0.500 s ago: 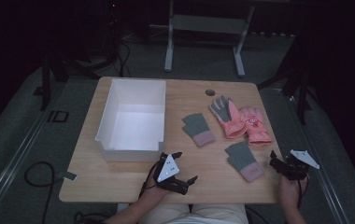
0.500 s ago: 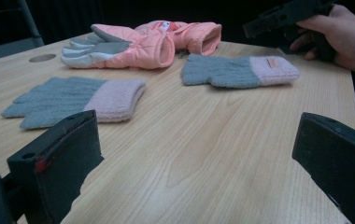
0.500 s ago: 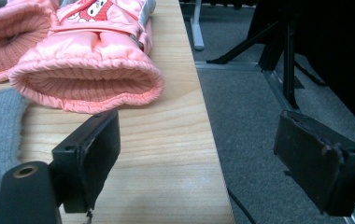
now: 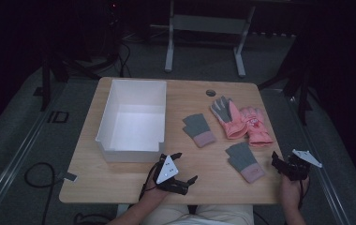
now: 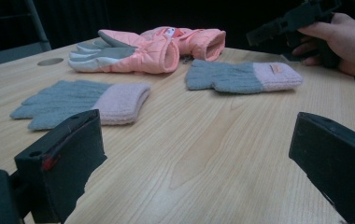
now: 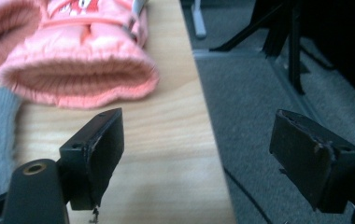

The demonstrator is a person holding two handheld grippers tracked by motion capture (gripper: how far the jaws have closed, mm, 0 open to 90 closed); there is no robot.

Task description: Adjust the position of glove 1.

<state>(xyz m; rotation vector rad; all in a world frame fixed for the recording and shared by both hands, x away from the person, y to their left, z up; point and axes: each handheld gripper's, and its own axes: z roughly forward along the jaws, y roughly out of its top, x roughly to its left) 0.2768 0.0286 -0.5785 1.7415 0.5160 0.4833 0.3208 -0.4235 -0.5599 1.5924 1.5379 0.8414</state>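
The left gripper (image 5: pixel 199 163) hangs low over the wooden table (image 5: pixel 203 154), its two black jaws standing wide apart with nothing but bare tabletop between them. Just beyond the left-hand jaw lies a grey knit glove with a pink cuff (image 5: pixel 80 101), flat on the table. Past that glove sits a pair of padded pink gloves with grey palms (image 5: pixel 147 44), one lying against the other. To the right of the pink pair, and apart from it, lies a second grey knit glove (image 5: pixel 243 76), its pink cuff bearing a small label. Beyond this glove's cuff, a hand (image 5: pixel 341 44) grips the right gripper (image 5: pixel 292 21).
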